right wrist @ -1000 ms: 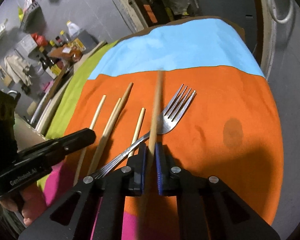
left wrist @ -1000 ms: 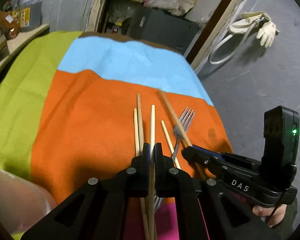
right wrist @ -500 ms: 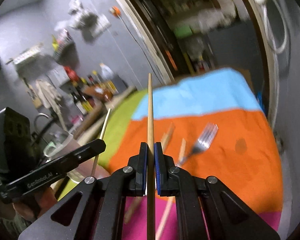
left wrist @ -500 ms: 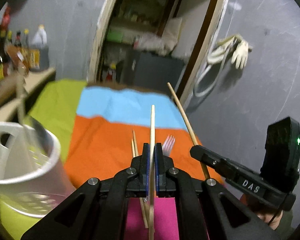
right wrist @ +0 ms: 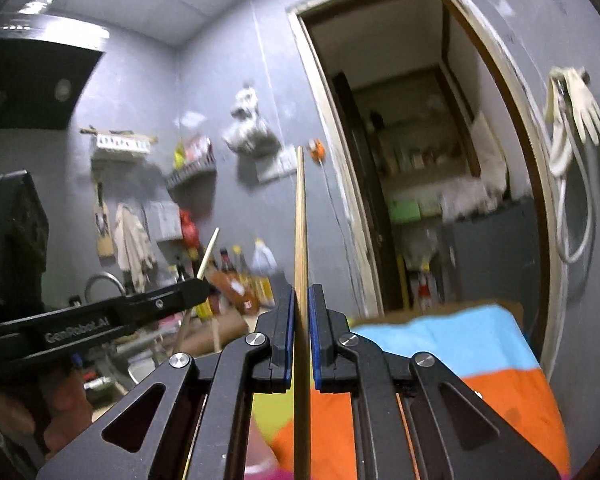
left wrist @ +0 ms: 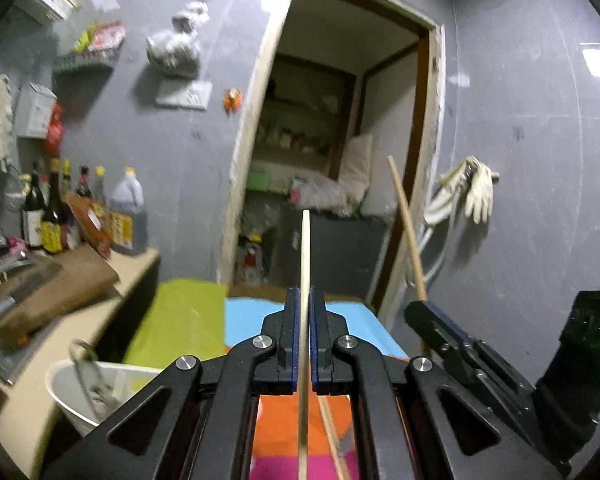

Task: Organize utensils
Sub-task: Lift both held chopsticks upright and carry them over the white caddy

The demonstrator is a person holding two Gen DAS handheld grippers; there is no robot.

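Both claws up off the cloth, each clenched on a single stick: the left gripper (left wrist: 304, 308) pinches a pale chopstick (left wrist: 305, 248) that runs straight out ahead between its pads, and the right gripper (right wrist: 300, 306) clamps a darker chopstick (right wrist: 300, 220) the same way. The white holder (left wrist: 66, 384) sits below and to the left of the left claw, a metal utensil already leaning inside. My read: swing one stick over that rim at a time, tip it steeply, release only once the end is inside, and keep the two sticks from crossing. Both are thin, smooth, round wood, likely to pivot in a pinch.
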